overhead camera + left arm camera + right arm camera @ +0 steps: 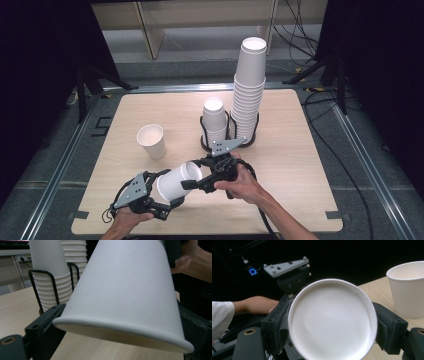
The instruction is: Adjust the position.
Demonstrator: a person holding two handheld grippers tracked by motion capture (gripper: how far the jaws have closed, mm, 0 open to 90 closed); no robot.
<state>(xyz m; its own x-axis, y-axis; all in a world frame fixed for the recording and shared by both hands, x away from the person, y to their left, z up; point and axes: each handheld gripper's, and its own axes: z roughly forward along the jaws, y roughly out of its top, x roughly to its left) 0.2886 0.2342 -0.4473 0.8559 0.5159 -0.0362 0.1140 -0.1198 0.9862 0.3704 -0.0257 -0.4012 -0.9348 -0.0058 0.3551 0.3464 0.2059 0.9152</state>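
Both claws sit near the front of the counter (280, 210) with one paper cup (177, 181) between them. My left claw (159, 199) is clamped on the cup's rim end; in the left gripper view the black jaws press the rolled rim from both sides. My right claw (200, 175) is clamped on the cup's base end: the right gripper view looks straight at the round bottom, a jaw pad tight on either side. The cup lies on its side, lifted off the counter, base pointing right and far.

Done so far, as I judge it: one single cup (152, 141) stands upright, mouth up, alone on the left of the counter. Held cup looks like the second one out. Can't tell if it's one cup or two nested ones I'm pulling apart; no seam shows.

Left to do: short stack (214, 122) sits upside down in the wire holder (204, 131), and the tall stack (248, 92) leans just beside it on the right, in its own ring. Plenty of cups remain in both. Held cup is not yet set down, so I'd call this early in the job.
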